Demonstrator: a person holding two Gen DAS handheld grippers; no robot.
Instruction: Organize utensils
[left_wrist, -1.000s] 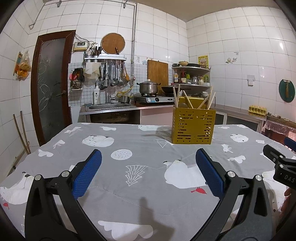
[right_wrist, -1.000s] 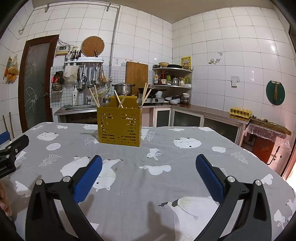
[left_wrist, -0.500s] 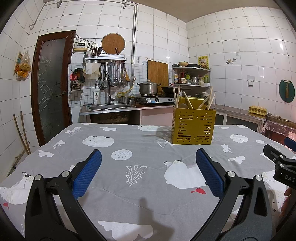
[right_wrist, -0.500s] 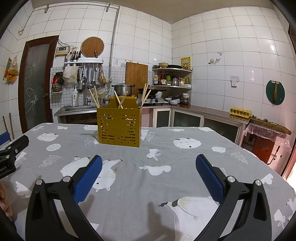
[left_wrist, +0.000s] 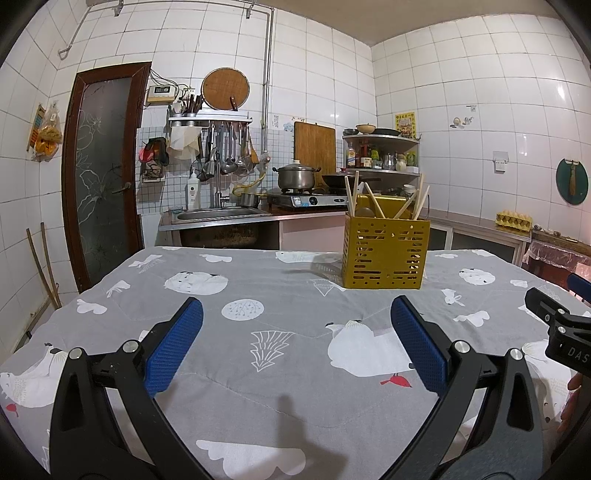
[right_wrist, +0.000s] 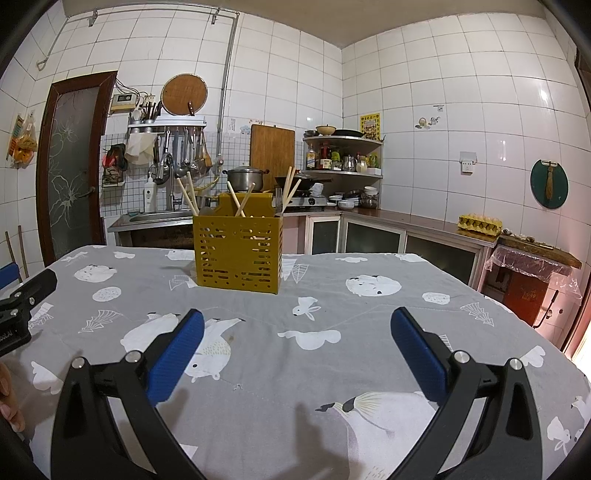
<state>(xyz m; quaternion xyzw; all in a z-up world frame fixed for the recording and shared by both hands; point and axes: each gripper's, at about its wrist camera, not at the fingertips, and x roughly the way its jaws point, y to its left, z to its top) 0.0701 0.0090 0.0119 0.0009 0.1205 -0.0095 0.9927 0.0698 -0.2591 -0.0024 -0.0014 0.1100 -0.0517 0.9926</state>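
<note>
A yellow perforated utensil holder (left_wrist: 385, 253) stands upright on the table with the grey printed cloth (left_wrist: 266, 295). It also shows in the right wrist view (right_wrist: 238, 253). Several wooden chopsticks (left_wrist: 373, 201) and a fork (right_wrist: 279, 197) stick out of its top. My left gripper (left_wrist: 295, 343) is open and empty, low over the near part of the cloth, well short of the holder. My right gripper (right_wrist: 297, 349) is open and empty, also near the front. Each gripper's tip shows at the edge of the other's view.
Beyond the table are a sink (left_wrist: 218, 214), a stove with a pot (left_wrist: 297, 177), hanging kitchen tools (left_wrist: 229, 155), a corner shelf (right_wrist: 341, 155), a counter with an egg tray (right_wrist: 479, 223) and a door (left_wrist: 103, 173) at the left.
</note>
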